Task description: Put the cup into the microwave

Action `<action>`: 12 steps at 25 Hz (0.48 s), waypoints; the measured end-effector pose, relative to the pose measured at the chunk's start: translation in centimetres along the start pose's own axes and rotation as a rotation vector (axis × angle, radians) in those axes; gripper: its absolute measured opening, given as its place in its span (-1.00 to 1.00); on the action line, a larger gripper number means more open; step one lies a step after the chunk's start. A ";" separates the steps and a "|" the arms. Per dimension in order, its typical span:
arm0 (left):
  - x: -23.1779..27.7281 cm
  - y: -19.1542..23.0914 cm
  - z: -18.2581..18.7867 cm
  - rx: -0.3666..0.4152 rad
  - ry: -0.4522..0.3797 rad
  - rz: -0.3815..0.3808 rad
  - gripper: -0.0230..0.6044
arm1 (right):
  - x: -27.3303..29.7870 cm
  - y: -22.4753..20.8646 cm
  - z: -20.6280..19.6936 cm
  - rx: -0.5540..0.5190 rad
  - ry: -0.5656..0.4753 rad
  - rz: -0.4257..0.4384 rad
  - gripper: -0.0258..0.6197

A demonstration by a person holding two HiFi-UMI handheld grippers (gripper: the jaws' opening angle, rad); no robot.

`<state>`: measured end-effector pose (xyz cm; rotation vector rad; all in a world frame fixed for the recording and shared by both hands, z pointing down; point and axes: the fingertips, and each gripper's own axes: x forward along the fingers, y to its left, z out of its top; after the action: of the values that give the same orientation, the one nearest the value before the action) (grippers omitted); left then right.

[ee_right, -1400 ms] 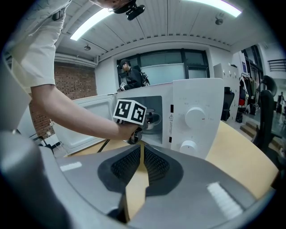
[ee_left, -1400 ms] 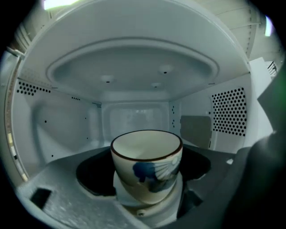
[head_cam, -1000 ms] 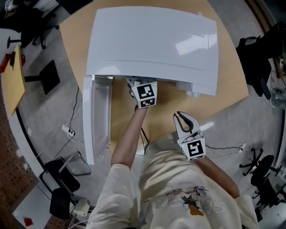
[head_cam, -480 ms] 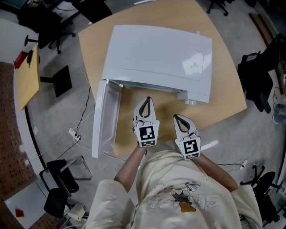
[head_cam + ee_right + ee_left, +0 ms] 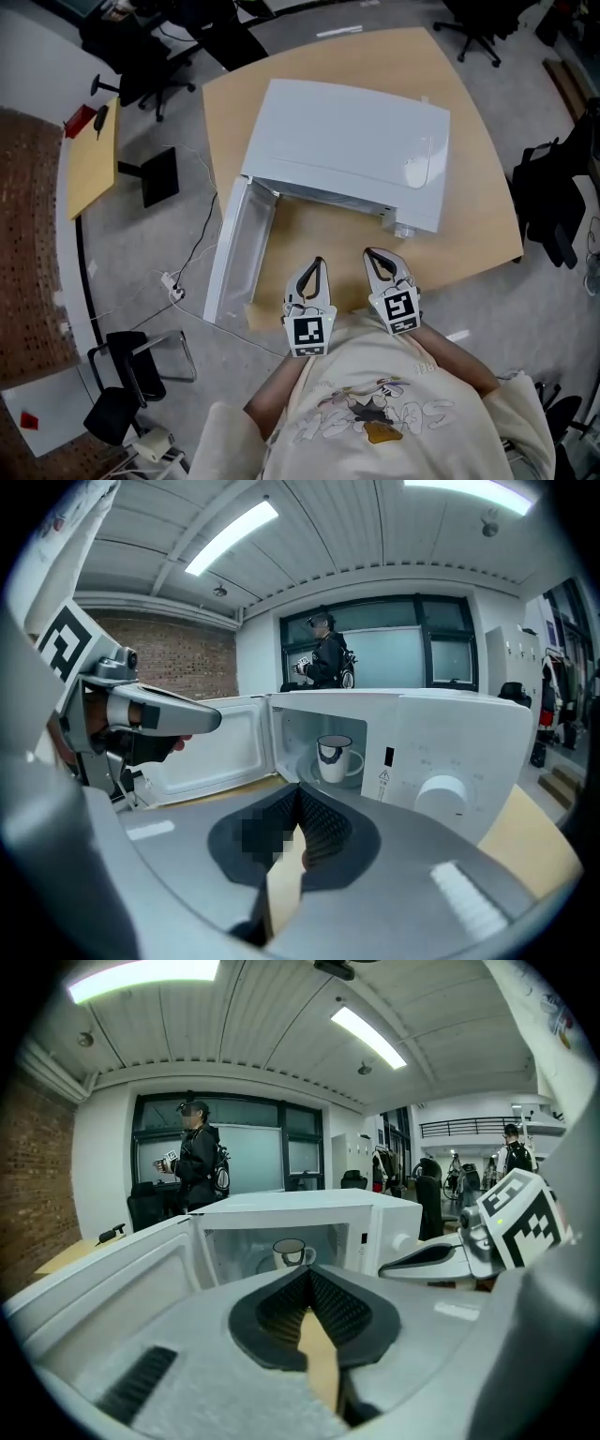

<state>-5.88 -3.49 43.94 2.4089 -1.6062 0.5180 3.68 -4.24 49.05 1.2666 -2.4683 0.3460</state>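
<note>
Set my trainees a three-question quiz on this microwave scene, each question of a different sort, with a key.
1. True or false: the cup stands inside the microwave.
2. The microwave's door is: A) shut, B) swung open, C) taken off.
3. What does the left gripper hold between its jaws?
Key: 1 true. 2 B. 3 nothing; its jaws are together and empty.
</note>
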 end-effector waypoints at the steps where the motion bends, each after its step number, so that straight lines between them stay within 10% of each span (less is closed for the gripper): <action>1: 0.0 0.2 -0.1 -0.009 0.003 0.007 -0.91 | 0.1 0.1 0.1 -0.004 0.000 0.009 -0.91; 12: 0.3 0.1 -0.1 -0.040 0.003 0.014 -0.91 | 0.1 -0.6 0.0 -0.025 0.019 0.028 -0.91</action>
<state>-5.84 -3.75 44.10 2.3684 -1.6176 0.4866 4.08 -4.68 49.13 1.2137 -2.4688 0.3319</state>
